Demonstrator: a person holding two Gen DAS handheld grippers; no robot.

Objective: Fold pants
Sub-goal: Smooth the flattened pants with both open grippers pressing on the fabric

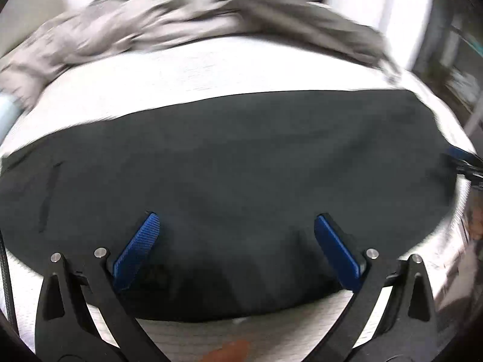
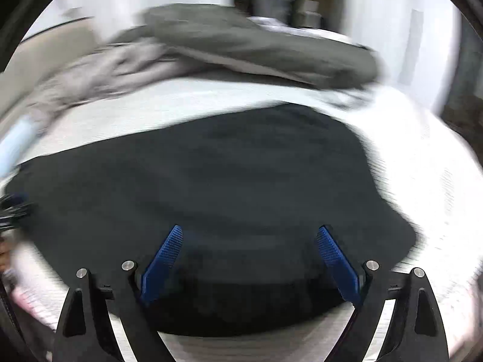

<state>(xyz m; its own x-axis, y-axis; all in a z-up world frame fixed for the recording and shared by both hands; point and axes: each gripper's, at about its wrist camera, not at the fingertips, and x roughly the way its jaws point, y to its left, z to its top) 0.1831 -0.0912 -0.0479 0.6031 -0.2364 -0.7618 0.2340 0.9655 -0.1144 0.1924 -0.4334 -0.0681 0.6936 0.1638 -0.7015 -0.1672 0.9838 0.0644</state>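
Observation:
Dark, near-black pants (image 1: 235, 157) lie spread flat across a white bed, filling the middle of both wrist views (image 2: 211, 187). My left gripper (image 1: 237, 220) hovers open over the near edge of the pants, its blue pads (image 1: 137, 250) wide apart with only flat cloth below them. My right gripper (image 2: 249, 232) is open too, over the pants' near edge toward their right end, nothing pinched between its blue pads (image 2: 336, 262). The right gripper's tip (image 1: 462, 160) shows at the right edge of the left wrist view, the left gripper's tip (image 2: 13, 208) at the left edge of the right wrist view.
A rumpled grey blanket (image 1: 145, 27) (image 2: 241, 45) is heaped along the far side of the white bed sheet (image 1: 211, 72). A pale blue object (image 2: 15, 141) sits at the left edge. Dark furniture (image 2: 271, 0) stands beyond the bed. Both views are motion-blurred.

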